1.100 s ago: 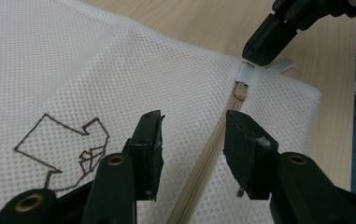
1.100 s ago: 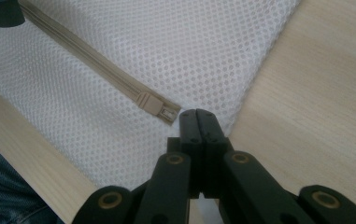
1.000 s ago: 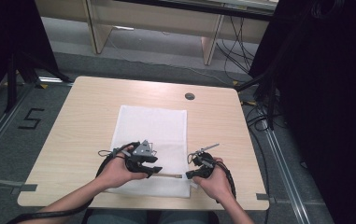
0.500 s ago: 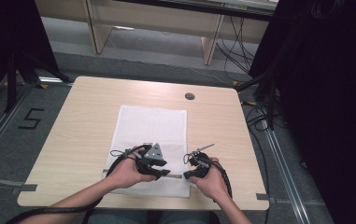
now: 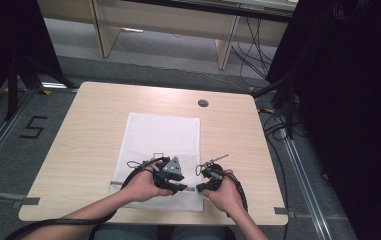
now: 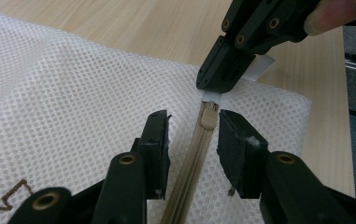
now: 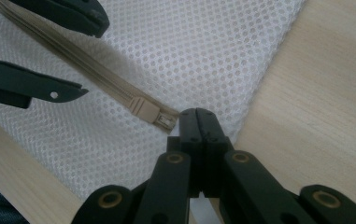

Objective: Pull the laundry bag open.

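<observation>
Bag (image 5: 160,145) of white mesh lies flat mid-table (image 5: 88,125), its zip (image 6: 192,163) along the near edge. Right gripper (image 7: 197,115) is clamped on the fabric at the zip's end, just beyond the slider (image 6: 209,114). Left gripper (image 6: 192,128) is open astride the slider, not yet pinching. The zip looks fully closed, so I judge the opening is all still ahead

A: Where's the high view?
B: Above the table's (image 5: 88,130) near edge, looking forward and down, well off.
A: And the gripper views?
B: Close, low, facing each other; both share the bag's (image 6: 73,88) zip (image 7: 143,110) end.
</observation>
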`<state>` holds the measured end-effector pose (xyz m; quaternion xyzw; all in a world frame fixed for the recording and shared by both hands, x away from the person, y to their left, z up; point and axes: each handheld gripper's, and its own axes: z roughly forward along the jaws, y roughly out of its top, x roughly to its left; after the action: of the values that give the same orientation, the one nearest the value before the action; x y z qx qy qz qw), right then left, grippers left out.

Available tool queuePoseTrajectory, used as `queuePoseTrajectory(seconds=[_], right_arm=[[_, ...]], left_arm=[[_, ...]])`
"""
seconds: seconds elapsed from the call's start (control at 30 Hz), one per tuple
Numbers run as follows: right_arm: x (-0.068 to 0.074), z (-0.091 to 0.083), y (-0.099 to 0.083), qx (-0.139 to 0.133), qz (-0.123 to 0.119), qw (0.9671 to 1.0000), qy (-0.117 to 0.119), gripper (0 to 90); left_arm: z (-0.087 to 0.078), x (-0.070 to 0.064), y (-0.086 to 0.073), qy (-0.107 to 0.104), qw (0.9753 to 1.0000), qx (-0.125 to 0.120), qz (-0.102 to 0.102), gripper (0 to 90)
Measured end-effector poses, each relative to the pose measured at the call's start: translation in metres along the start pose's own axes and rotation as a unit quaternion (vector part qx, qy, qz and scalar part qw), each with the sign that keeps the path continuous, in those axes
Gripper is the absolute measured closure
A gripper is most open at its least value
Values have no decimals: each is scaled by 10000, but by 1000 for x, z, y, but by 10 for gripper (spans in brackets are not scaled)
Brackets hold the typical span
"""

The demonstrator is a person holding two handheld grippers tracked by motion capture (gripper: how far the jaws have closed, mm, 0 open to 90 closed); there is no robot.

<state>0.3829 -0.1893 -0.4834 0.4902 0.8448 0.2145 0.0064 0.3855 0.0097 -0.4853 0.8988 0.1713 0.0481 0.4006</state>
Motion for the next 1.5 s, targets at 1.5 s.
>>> queuePoseTrajectory(seconds=[1.5], right_arm=[[-1,1,-1,-64,-98,9999,48,900]], left_arm=[[33,-12,-1,-32,9982,119,589,697]])
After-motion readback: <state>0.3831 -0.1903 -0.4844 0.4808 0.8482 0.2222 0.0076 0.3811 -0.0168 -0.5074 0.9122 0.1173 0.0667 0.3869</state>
